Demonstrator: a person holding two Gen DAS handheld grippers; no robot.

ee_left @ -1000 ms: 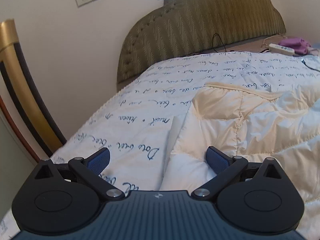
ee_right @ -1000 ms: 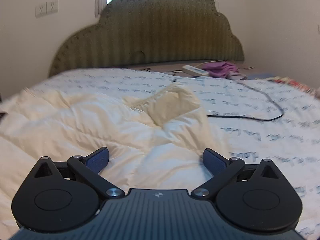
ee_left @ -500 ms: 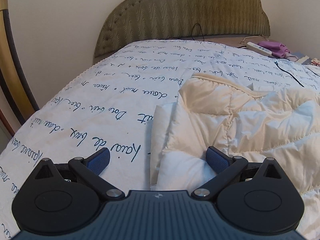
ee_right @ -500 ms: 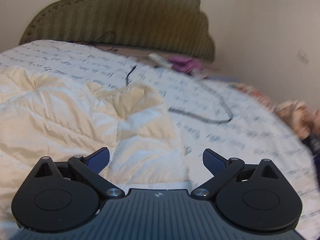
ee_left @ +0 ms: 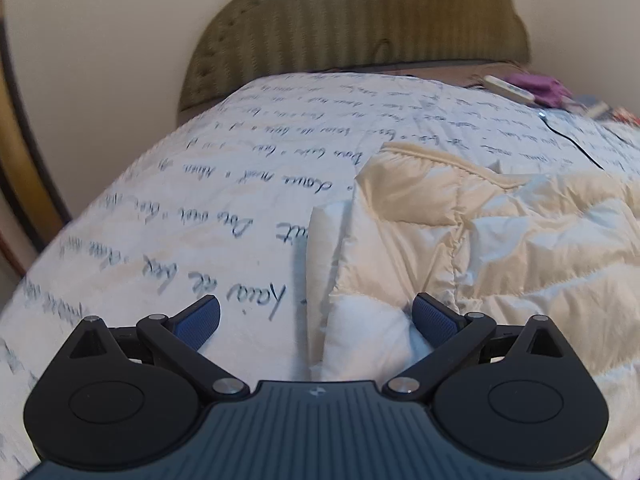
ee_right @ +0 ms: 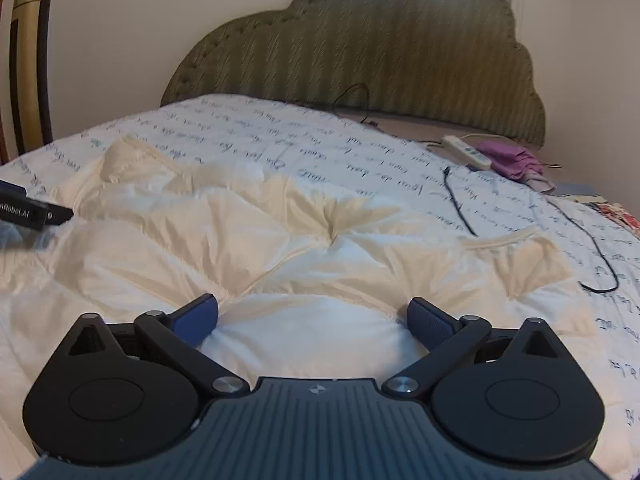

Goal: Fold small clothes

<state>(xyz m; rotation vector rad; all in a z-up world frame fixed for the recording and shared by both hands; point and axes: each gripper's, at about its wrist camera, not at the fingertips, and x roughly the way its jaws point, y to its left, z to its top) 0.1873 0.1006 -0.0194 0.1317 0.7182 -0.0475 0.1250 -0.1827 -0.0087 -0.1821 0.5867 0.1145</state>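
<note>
A cream quilted puffer garment (ee_right: 280,240) lies spread and rumpled on the bed; it also shows in the left wrist view (ee_left: 500,240). My left gripper (ee_left: 316,320) is open and low over the garment's left edge, with a white fold between its blue pads. My right gripper (ee_right: 312,320) is open and empty, low over the garment's near middle. The left gripper's body (ee_right: 32,212) shows at the left edge of the right wrist view.
The bed has a white sheet with blue script (ee_left: 200,220) and an olive padded headboard (ee_right: 380,52). A power strip (ee_right: 466,150), purple cloth (ee_right: 510,160) and black cable (ee_right: 592,248) lie at the back right. A gold chair back (ee_right: 28,60) stands left.
The right gripper has swung back left, from the garment's right edge to over its middle. The left gripper has shifted slightly along the garment's left edge. Both stayed open.
</note>
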